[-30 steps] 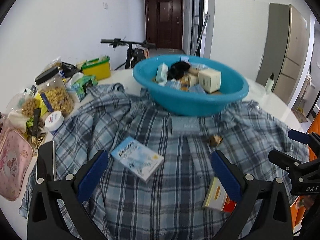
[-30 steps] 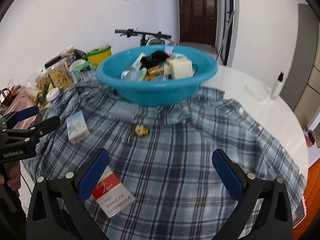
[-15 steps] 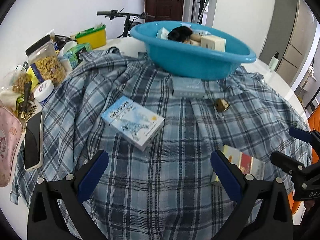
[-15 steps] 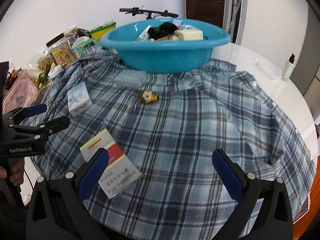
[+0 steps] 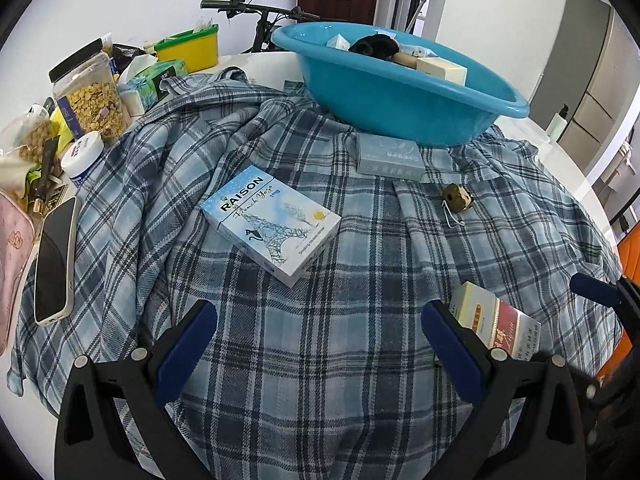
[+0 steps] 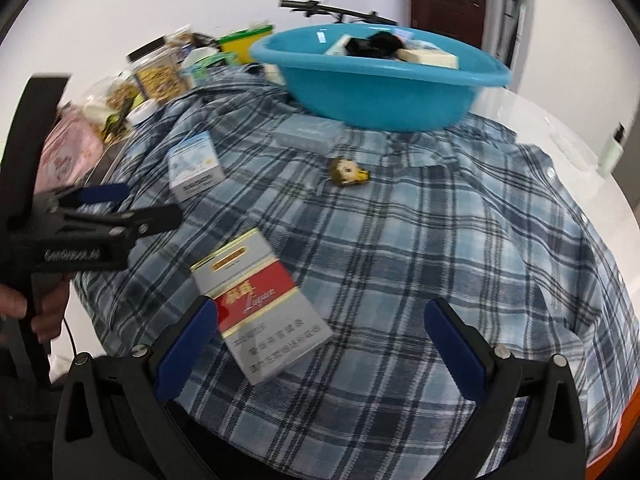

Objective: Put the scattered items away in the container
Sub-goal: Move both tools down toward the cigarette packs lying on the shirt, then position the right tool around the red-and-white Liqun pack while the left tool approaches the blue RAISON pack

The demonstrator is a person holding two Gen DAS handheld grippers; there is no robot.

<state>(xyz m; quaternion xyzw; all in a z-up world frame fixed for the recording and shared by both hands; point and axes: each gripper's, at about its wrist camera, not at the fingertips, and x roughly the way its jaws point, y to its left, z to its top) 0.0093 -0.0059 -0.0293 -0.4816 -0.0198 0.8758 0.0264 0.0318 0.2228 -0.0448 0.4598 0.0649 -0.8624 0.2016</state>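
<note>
A blue basin (image 5: 400, 92) (image 6: 384, 92) holding several small items stands at the far side of a plaid shirt (image 5: 320, 340) (image 6: 440, 240). On the shirt lie a light-blue RAISON box (image 5: 272, 224) (image 6: 194, 164), a grey-blue box (image 5: 390, 156) (image 6: 308, 134), a small figurine head (image 5: 457, 197) (image 6: 347, 171) and a red-and-white cigarette pack (image 5: 496, 326) (image 6: 260, 304). My left gripper (image 5: 318, 352) is open, just short of the RAISON box. My right gripper (image 6: 320, 344) is open, the red pack by its left finger.
At the left table edge stand a cereal jar (image 5: 90, 92), a white lidded tub (image 5: 84, 156), a phone (image 5: 54, 260), a pink pouch (image 5: 10, 248), a yellow-green bin (image 5: 190, 46) and a tissue pack (image 5: 154, 80). A bicycle and a door are behind.
Both grippers have dropped lower and moved forward over the shirt. The RAISON box and the red pack sit closer in their views. Both stay open.
</note>
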